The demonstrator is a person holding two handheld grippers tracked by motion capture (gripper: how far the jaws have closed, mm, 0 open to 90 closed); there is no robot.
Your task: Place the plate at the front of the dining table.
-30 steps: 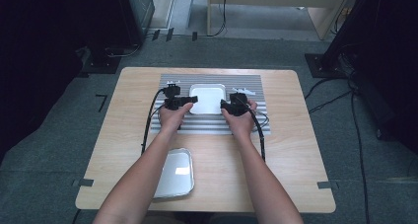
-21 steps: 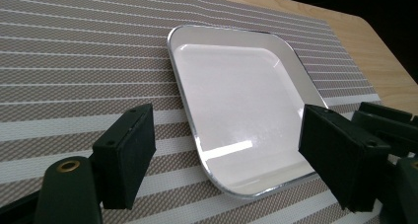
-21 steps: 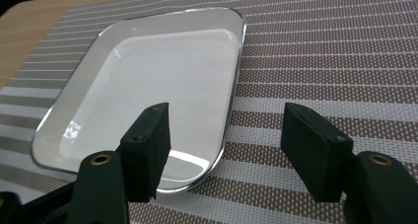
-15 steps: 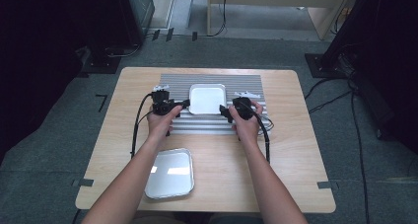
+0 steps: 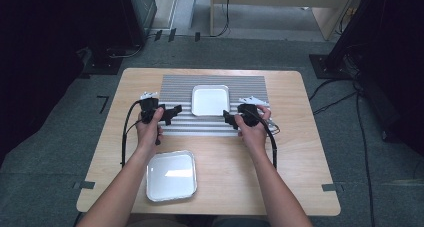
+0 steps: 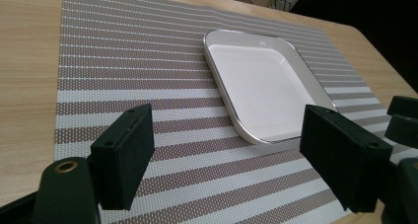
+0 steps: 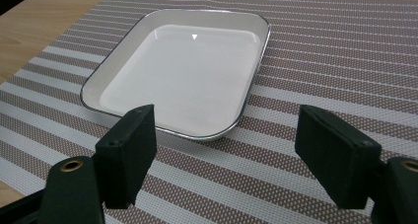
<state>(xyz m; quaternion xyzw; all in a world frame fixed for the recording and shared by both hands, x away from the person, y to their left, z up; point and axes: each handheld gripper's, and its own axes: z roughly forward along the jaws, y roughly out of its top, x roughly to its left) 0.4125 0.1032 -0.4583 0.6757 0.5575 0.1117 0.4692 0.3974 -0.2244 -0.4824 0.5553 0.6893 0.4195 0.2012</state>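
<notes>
One white tray (image 5: 210,100) sits on the striped mat (image 5: 252,87) toward the far side of the tabletop (image 5: 300,152), squarely between our grippers. The left gripper (image 5: 173,114) and right gripper (image 5: 227,118) flank its near corners, fingers spread and empty, about equally near. A second tray (image 5: 171,175) lies well apart, close to us.

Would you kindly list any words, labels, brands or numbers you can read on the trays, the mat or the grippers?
There are none: the tray on the mat, the near tray, the striped mat and both grippers' black jaws carry no readable text.
</notes>
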